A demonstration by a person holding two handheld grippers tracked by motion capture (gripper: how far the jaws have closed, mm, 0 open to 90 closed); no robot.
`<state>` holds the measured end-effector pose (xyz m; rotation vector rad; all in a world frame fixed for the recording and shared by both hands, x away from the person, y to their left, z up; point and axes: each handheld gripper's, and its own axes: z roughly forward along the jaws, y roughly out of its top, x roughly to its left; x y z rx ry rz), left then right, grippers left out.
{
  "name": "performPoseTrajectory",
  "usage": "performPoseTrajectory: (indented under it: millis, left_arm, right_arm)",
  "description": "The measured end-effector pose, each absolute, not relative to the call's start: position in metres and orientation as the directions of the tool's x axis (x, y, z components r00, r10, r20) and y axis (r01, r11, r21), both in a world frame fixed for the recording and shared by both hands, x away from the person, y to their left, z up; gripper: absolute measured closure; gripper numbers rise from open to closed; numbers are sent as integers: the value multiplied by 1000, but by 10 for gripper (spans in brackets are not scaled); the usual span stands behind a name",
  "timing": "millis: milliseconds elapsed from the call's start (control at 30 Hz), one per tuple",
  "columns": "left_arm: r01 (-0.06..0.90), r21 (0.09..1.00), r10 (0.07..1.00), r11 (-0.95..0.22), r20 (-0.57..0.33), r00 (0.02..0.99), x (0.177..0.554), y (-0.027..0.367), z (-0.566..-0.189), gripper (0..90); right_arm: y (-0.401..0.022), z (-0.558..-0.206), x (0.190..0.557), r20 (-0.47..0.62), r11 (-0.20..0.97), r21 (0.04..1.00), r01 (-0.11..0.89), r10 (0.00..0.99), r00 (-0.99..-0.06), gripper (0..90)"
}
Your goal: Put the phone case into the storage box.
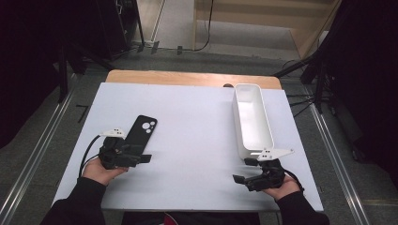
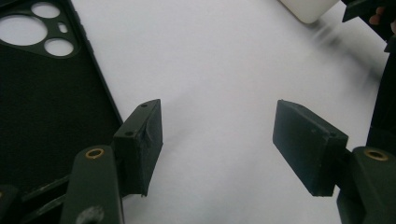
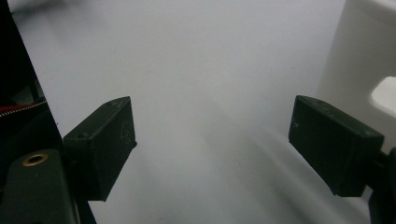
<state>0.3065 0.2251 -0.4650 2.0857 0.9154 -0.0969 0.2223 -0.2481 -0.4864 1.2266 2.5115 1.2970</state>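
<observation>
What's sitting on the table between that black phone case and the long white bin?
Nothing: from the phone case across to the white bin, the high view shows bare white tabletop. Both hand-held grippers sit nearer the person.

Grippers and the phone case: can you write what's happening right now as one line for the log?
left gripper: open, beside black phone case, holding nothing | right gripper: open, near white bin, holding nothing | bin: looks empty | table: white
</observation>
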Motion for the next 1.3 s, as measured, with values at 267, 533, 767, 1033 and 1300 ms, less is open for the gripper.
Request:
performPoseTrajectory:
  millis: [267, 533, 767, 1033, 1300]
  left_arm:
    - [626, 666, 544, -407, -374, 751, 294, 218, -466, 325]
    - [616, 650, 526, -445, -367, 767, 282, 216, -468, 325]
    - [618, 649, 534, -444, -363, 764, 279, 219, -469, 324]
    - [619, 650, 542, -441, -356, 761, 280, 219, -468, 324]
    - [634, 652, 579, -416, -348, 737, 284, 223, -468, 276]
  right_arm:
    - [-248, -486, 222, 284, 329, 711, 621, 674, -682, 131]
    - [-248, -486, 222, 287, 328, 708, 625, 675, -679, 131]
    - [-248, -486, 222, 281, 332, 711, 620, 674, -683, 131]
    - [-248, -486, 222, 286, 329, 709, 624, 674, -681, 131]
    - [-248, -487, 222, 283, 332, 710, 621, 673, -683, 131]
